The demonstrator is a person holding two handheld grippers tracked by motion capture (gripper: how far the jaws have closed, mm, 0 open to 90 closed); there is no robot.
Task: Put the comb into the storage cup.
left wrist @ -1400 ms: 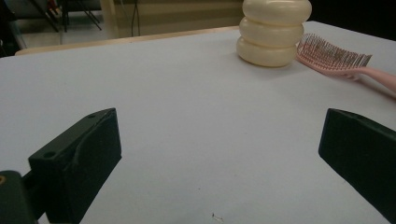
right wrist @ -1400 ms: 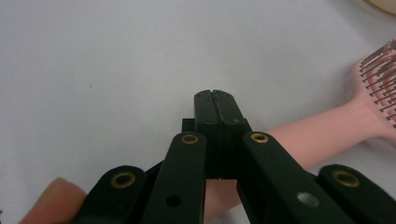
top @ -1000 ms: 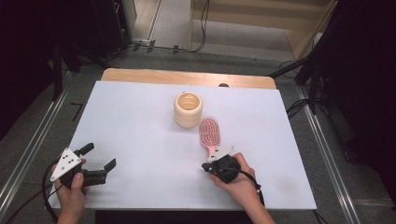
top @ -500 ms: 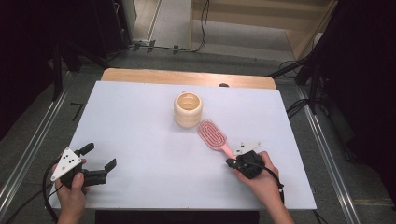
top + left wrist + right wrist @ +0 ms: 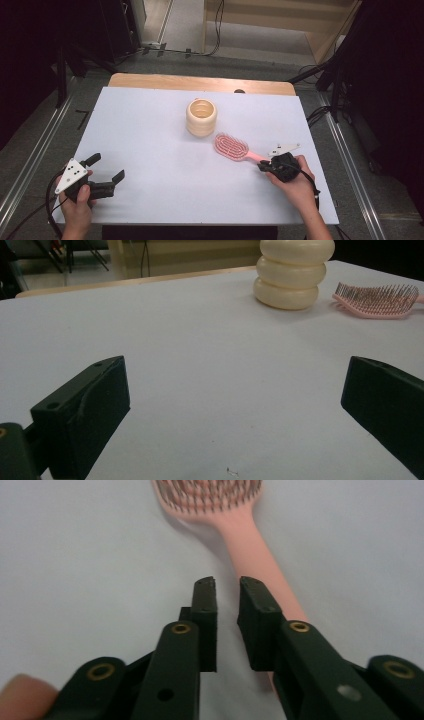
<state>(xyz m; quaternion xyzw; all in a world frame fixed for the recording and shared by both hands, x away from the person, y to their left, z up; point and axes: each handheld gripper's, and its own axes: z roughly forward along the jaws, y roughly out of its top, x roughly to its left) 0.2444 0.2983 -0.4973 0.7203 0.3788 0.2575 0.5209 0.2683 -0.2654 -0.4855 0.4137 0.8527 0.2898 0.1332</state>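
Observation:
A pink hairbrush [image 5: 231, 146] lies bristles up on the white table, its handle pointing right toward my right gripper [image 5: 262, 167]. In the right gripper view the jaws [image 5: 227, 582] stand a narrow gap apart, having just been opening. Bare table shows between them, and the brush handle [image 5: 250, 545] runs under the right-hand jaw, not gripped. A cream ribbed cup [image 5: 201, 117] stands upright just left of the brush head. My left gripper [image 5: 106, 167] rests open at the near left with nothing between its jaws [image 5: 235, 395]. That view shows the cup [image 5: 294, 275] and brush [image 5: 377, 301] far ahead.
The white table sheet [image 5: 150, 130] has a wooden strip [image 5: 200, 81] along its far edge. Metal rails and cables run along the floor on both sides. Dark stands and a wooden frame are behind the table.
My right hand moved right, swinging the brush handle from pointing toward the person to pointing right. The jaws then parted off the handle. The left gripper stayed still.

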